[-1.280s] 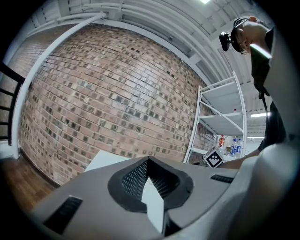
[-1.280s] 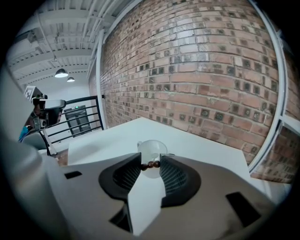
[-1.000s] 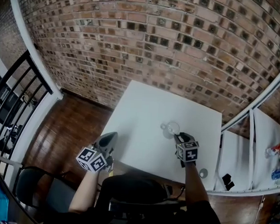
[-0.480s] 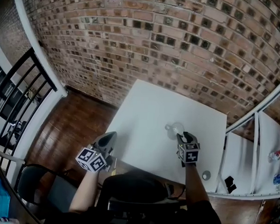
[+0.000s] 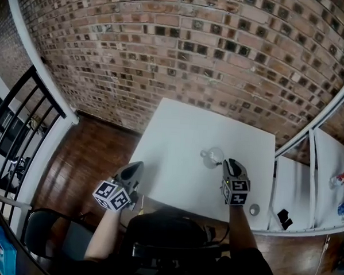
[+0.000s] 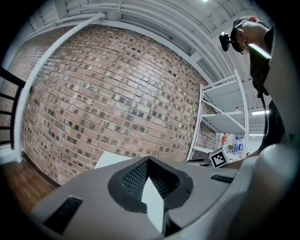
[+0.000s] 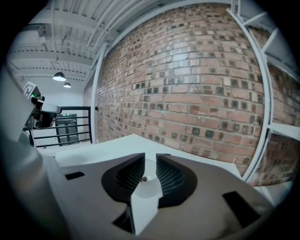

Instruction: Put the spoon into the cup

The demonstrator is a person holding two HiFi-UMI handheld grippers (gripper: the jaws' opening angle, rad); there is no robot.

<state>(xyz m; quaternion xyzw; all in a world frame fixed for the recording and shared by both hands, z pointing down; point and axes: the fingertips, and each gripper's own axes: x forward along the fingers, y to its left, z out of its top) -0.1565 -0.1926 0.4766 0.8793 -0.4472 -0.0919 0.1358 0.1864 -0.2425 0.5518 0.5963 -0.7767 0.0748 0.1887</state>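
Brick room, white worktop (image 5: 178,134)
Brick wall (image 5: 165,47) behind the worktop, wooden floor (image 5: 84,169) and black railing (image 5: 15,117) left of it, white shelving (image 5: 316,187) right of it

readable text: none | marker cubes (image 5: 112,195): black-white square codes only | shelf bottles (image 5: 342,182): labels illegible

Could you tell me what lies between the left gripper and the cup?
Only bare white table, in the head view, separates the left gripper from the cup.
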